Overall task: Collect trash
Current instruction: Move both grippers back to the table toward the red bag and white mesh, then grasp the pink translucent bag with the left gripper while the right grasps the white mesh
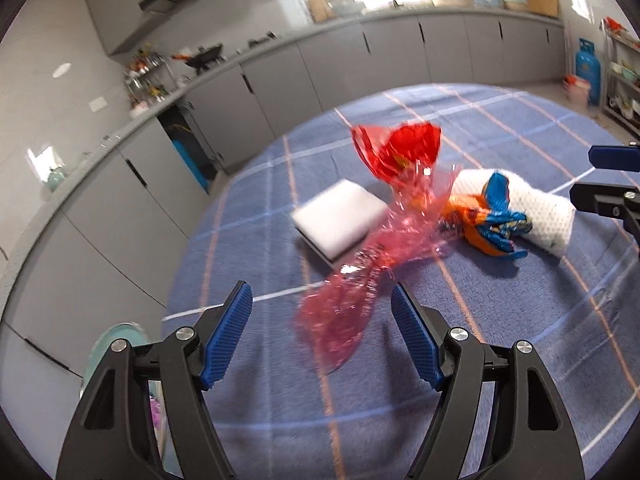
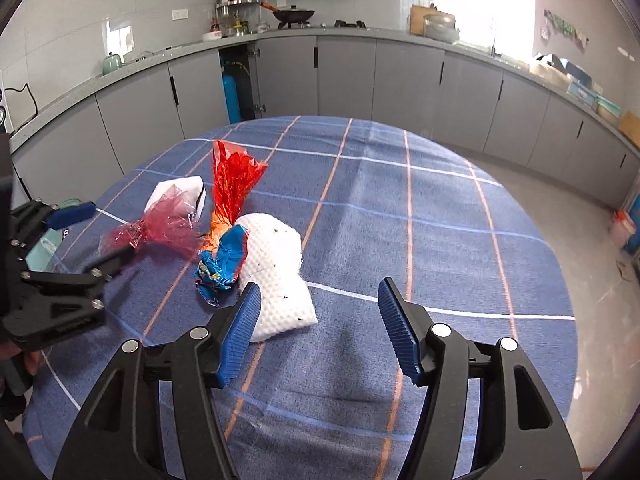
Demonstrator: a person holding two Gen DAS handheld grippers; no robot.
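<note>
Left tongs [image 1: 322, 334]: spread wide, blue ribbed pads apart, hanging above the near left part of the table. The lower end of the pink cellophane lies in the gap between the pads; whether it touches either one cannot be told through the blur.
Pink cellophane [image 1: 360, 276]: crinkled, see-through, blurred. It stretches from between the left tongs up toward the trash pile. In the right wrist view it [image 2: 160, 228] sits just in front of the left tongs [image 2: 100, 236].
White flat pad [image 1: 340, 218]: a rectangular white slab with a dark underside, lying flat on the table, to the left of the wrappers and partly behind the cellophane.
Red wrapper [image 1: 404, 150]: shiny red foil, standing up from the pile with its open end fanned out at the top; seen as [image 2: 236, 180] from the right.
Orange and blue wrapper [image 1: 492, 212]: crumpled, at the foot of the red wrapper, touching the white foam.
White foam [image 2: 276, 268]: a bumpy white piece with dark specks, lying on the table just beside the wrappers, right in front of the left pad of the right tongs.
Right tongs [image 2: 318, 328]: spread wide, gripping nothing, above the table near the foam.
Table [image 2: 440, 220]: round, covered in blue cloth with white and orange check lines.
Background: grey kitchen cabinets [image 2: 344, 76] along the wall.
</note>
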